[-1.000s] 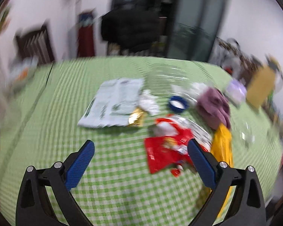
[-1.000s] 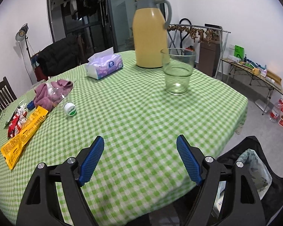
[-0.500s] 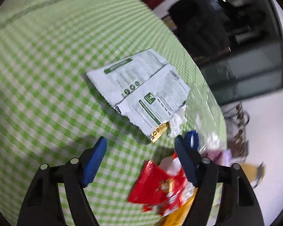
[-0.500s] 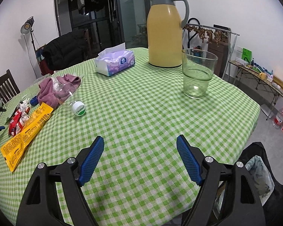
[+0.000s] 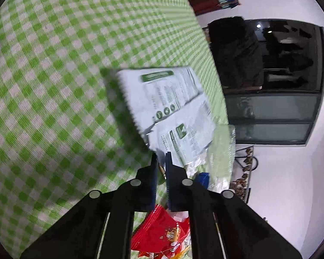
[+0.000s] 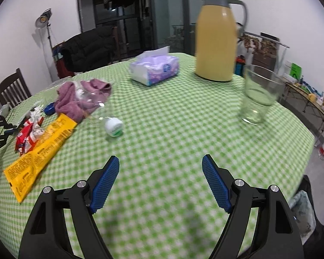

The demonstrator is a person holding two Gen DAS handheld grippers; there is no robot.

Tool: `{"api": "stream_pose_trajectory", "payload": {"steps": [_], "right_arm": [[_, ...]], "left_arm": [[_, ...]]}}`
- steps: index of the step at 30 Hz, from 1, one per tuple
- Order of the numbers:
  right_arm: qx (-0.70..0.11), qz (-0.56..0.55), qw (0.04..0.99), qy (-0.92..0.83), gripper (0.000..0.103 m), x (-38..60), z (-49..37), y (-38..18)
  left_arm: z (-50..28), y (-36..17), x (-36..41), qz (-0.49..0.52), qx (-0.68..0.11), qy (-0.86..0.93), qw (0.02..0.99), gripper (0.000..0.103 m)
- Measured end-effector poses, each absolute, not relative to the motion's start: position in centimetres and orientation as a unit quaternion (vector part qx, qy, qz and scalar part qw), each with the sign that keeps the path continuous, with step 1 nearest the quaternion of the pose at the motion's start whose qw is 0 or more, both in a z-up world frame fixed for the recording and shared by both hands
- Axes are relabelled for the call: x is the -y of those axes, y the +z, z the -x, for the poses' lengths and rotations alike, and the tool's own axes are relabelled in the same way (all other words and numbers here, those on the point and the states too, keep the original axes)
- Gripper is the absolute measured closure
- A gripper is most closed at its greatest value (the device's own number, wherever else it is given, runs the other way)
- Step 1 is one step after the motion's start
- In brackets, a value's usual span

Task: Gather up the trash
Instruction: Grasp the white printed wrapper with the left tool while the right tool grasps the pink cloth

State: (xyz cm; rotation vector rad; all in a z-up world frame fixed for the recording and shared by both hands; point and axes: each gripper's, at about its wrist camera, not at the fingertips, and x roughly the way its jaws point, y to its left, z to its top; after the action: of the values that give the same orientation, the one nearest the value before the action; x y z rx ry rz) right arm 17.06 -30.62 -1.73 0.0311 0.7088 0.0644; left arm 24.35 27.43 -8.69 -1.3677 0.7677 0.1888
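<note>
A white and green wrapper [image 5: 166,105] lies on the green checked tablecloth [image 5: 54,86]. My left gripper [image 5: 161,157] is closing on the wrapper's near corner, and the pads pinch it. A red snack wrapper [image 5: 162,235] lies under that gripper. In the right wrist view, a yellow wrapper [image 6: 41,149], the red wrapper [image 6: 26,133] and a clear bottle with a white cap [image 6: 113,127] lie at the left. My right gripper [image 6: 161,158] hangs open over bare cloth with nothing between its fingers.
A purple cloth [image 6: 82,99], a tissue pack [image 6: 154,69], a yellow thermos [image 6: 216,36] and a glass [image 6: 261,95] stand on the table. A black bag with trash [image 6: 302,207] sits past the table's right edge. A chair [image 6: 10,88] is at the far left.
My left gripper rolled, dropped toward the white and green wrapper and shut on its corner. My right gripper slid across the table and stayed open.
</note>
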Motion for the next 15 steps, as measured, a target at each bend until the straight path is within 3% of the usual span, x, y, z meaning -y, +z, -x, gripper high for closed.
{"api": "stream_pose_trajectory", "payload": {"steps": [15], "right_arm": [[-0.328,0.047,0.933,0.138,0.027,20.1,-21.4,0.2]], "left_arm": [[-22.5,-1.9,-25.4,0.556,-0.222,-0.038,0.8,0.103]]}}
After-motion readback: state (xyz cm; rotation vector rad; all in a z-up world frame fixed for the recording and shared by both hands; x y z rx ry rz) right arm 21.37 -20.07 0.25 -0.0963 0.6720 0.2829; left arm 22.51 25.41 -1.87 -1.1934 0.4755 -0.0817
